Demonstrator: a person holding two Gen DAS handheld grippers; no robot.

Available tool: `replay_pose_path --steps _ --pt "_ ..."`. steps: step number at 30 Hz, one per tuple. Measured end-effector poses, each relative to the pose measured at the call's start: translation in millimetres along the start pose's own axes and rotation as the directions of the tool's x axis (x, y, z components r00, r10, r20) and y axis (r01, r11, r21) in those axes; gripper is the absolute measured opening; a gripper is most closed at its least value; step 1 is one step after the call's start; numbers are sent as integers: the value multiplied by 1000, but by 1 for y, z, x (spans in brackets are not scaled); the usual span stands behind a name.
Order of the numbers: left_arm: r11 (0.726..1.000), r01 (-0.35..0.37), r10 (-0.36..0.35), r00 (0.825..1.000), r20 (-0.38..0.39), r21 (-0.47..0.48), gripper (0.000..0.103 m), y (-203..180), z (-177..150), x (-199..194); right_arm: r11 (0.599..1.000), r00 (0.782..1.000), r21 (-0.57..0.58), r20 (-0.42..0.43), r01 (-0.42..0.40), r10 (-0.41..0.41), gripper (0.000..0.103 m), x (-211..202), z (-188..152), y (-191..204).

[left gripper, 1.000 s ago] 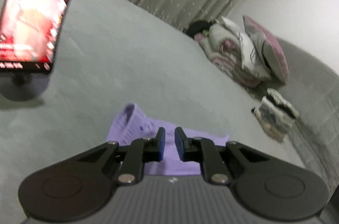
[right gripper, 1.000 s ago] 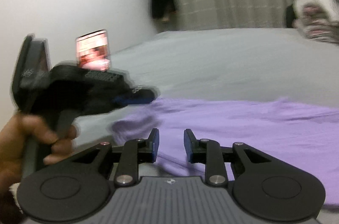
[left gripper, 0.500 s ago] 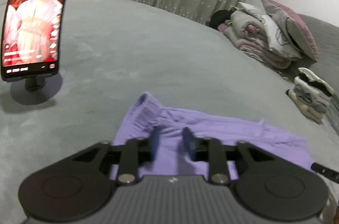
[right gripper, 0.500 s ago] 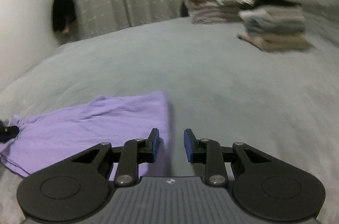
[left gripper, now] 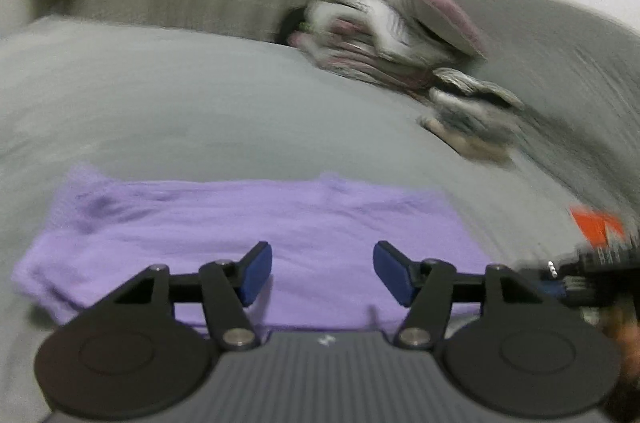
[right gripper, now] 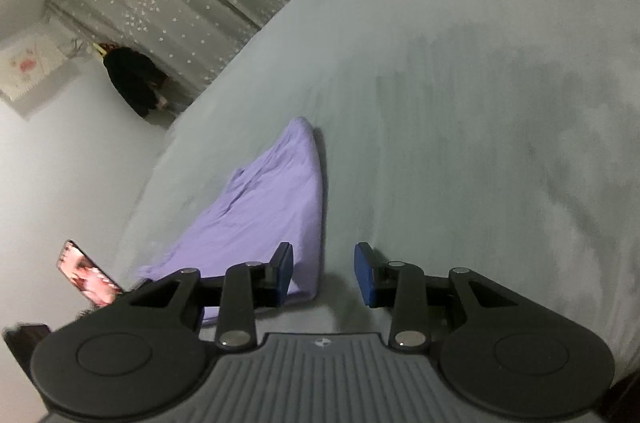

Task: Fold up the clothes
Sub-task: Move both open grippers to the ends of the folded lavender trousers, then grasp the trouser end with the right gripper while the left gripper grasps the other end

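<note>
Since a second ago my left gripper has let go of the purple garment and drawn back from it; its jaws, pressed nearly together then, are now opening with nothing between them. The garment lies flat as a long folded strip on the grey bed. My right gripper has swung round to the strip's end, its jaws also opening, empty, with the cloth's corner just beside the left pad. A phone stands near the garment's far end. Folded laundry sits stacked well apart from it.
</note>
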State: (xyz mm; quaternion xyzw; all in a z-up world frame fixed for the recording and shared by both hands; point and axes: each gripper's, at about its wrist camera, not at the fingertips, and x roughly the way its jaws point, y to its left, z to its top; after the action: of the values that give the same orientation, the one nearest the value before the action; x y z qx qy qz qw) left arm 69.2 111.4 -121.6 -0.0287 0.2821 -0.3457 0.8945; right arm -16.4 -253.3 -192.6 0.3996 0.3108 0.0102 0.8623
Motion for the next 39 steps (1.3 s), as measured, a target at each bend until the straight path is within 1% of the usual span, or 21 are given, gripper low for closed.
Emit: replay_pose_path --steps 1,3,4,7,8,9,10,12,14,17,19,21,22,23,25,27,29,30,31,34,39 --pt "998 26 -26 1000 -11 58 59 -13 -3 5 1000 1000 21 -8 -13 13 35 0 0 -2" --pt "985 83 -78 996 -36 154 59 -37 -7 14 996 999 76 -24 -42 44 35 3 1 -7" --pt "974 117 -110 993 -49 194 60 -49 -9 17 993 998 103 -30 -55 58 35 5 2 -9" --pt "941 184 -168 983 -79 285 62 -78 -18 25 991 996 120 -47 -66 72 35 16 3 -7" --pt "933 188 -170 982 -84 306 62 -85 -20 28 991 996 115 -56 -66 73 34 19 3 -6" --pt "925 192 -172 981 -89 328 62 -93 -22 32 992 995 110 -65 -66 74 30 21 3 -4" --pt "916 196 -174 980 -94 349 62 -101 -23 35 992 994 105 -75 -67 75 20 24 3 -3" --pt "898 203 -176 979 -103 390 62 -116 -27 42 987 991 143 -98 -79 93 11 28 4 -6" --pt "888 193 -169 981 -95 417 61 -126 -28 46 976 987 192 -102 -102 123 10 30 5 -10" --pt "876 194 -172 981 -90 441 61 -131 -28 49 962 979 233 -114 -141 171 10 32 9 -13" --pt "872 182 -161 983 -85 455 61 -136 -28 53 953 972 253 -123 -165 200 10 34 13 -13" --pt "869 161 -138 987 -85 468 53 -141 -29 63 946 965 266 -130 -187 228 10 35 17 -12" --pt "868 150 -125 989 -85 473 44 -144 -30 68 942 961 268 -135 -201 243 10 36 21 -11" --pt "870 134 -108 991 -82 475 40 -145 -31 73 941 958 267 -141 -208 251 10 38 23 -10" --pt "874 120 -90 992 -85 471 38 -146 -29 80 946 955 250 -162 -205 249 10 43 29 -9" --pt "883 108 -79 993 -82 457 36 -147 -28 85 959 960 220 -175 -178 218 13 47 34 -9" --pt "890 99 -71 994 -79 445 36 -148 -28 87 977 972 181 -185 -115 148 16 53 43 -10" --pt "892 95 -68 995 -76 442 36 -148 -28 88 983 975 163 -189 -88 119 24 55 46 -11" --pt "892 90 -64 995 -73 443 36 -148 -29 88 985 976 151 -187 -81 109 26 58 50 -12" --pt "892 80 -56 996 -66 445 34 -150 -29 88 989 977 118 -185 -85 106 27 69 58 -9" --pt "898 80 -57 996 -64 434 25 -153 -27 89 997 982 19 -178 -68 71 27 99 77 9"
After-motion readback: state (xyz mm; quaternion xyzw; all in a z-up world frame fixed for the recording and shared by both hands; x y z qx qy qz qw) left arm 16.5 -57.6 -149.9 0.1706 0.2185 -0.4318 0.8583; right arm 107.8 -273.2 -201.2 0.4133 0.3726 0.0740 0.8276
